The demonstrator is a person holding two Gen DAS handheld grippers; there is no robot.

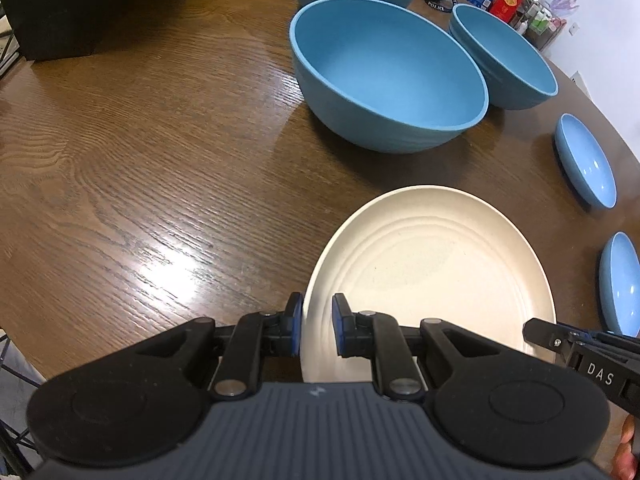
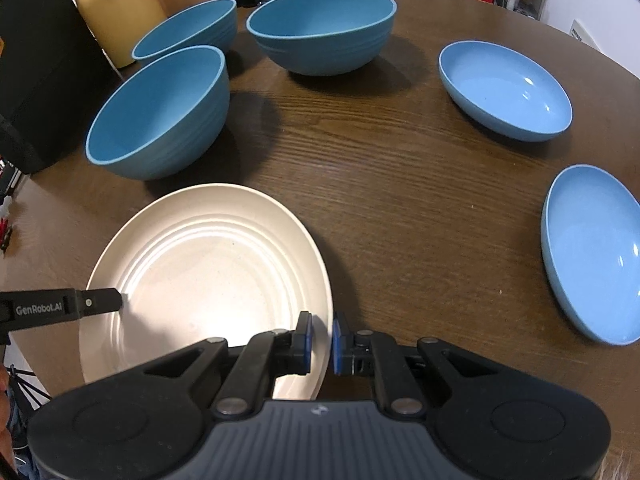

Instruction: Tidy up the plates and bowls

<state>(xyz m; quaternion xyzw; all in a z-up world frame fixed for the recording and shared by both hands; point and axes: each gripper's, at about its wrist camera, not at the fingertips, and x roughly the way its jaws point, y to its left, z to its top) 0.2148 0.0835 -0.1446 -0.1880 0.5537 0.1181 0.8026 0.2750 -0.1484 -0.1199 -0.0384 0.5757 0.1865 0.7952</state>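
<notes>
Left tongs (image 1: 317,330) grip cream plate (image 1: 436,276) rim

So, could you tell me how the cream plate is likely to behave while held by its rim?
The cream plate keeps its shape, so probably stiff. Its glossy surface may slip. Left gripper and right gripper hold opposite edges, likely limiting tilt.

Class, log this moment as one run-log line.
left tool: shut on cream ridged round plate | right tool: same plate | three deep blue bowls: untouched
</notes>
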